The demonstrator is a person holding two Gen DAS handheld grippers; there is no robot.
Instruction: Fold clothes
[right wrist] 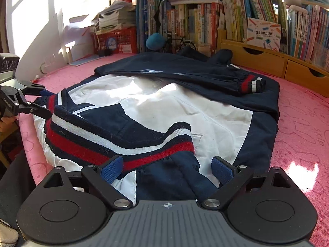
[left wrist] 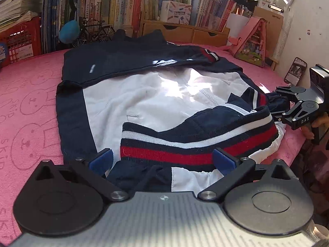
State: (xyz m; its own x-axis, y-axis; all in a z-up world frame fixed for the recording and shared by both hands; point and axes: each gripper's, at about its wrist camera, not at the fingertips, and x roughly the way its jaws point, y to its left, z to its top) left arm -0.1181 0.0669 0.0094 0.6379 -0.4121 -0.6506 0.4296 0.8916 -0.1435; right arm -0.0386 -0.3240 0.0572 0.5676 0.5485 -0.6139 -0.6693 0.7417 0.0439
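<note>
A navy and white jacket is lying spread across the pink bear-print cloth covering the counter, its collar end toward the back edge by the bookshelf. One navy sleeve with a red-and-white striped cuff is lying folded across the upper part of the jacket. The striped ribbed hem is sitting turned up over the white panel at the near edge.

The left gripper is hovering over that near edge, its blue-padded fingers standing spread wide, with the hem lying between them and not pinched. The right gripper is likewise standing released, its fingers apart on either side of a navy fold of fabric and not pressing it. A hand is gripping the right tool's handle at the counter's right side.
</note>
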